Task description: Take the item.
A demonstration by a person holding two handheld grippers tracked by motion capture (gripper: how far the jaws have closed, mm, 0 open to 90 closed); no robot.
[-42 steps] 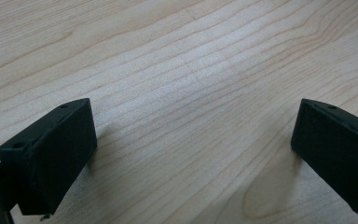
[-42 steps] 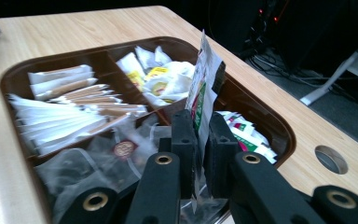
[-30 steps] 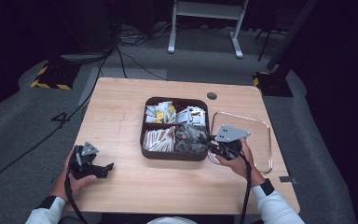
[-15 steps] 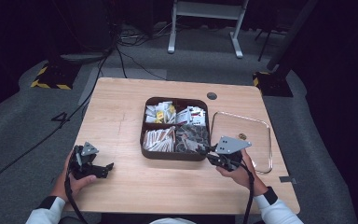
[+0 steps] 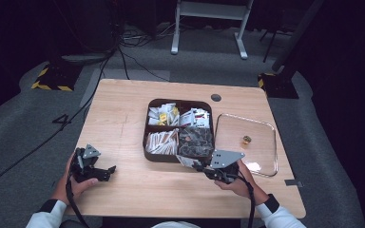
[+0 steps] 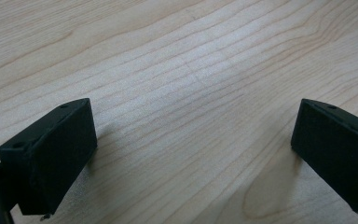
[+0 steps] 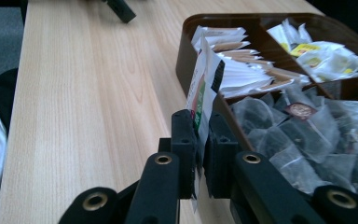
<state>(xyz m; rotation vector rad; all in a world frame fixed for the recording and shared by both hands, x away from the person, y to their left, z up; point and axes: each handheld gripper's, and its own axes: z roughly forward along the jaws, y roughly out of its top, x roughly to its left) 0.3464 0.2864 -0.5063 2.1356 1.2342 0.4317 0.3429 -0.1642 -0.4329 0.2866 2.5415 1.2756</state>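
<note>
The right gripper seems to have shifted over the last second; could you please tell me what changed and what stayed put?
The right gripper moved from the clear tray's left edge toward the person and leftward, to the brown box's near corner. Its jaws are shut on a white sachet, now near the box's front wall. The left gripper stayed at rest, jaws open over the table. Box and tray did not move.

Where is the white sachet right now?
The white sachet is clamped in the right gripper, just in front of the brown tray's near edge.
</note>
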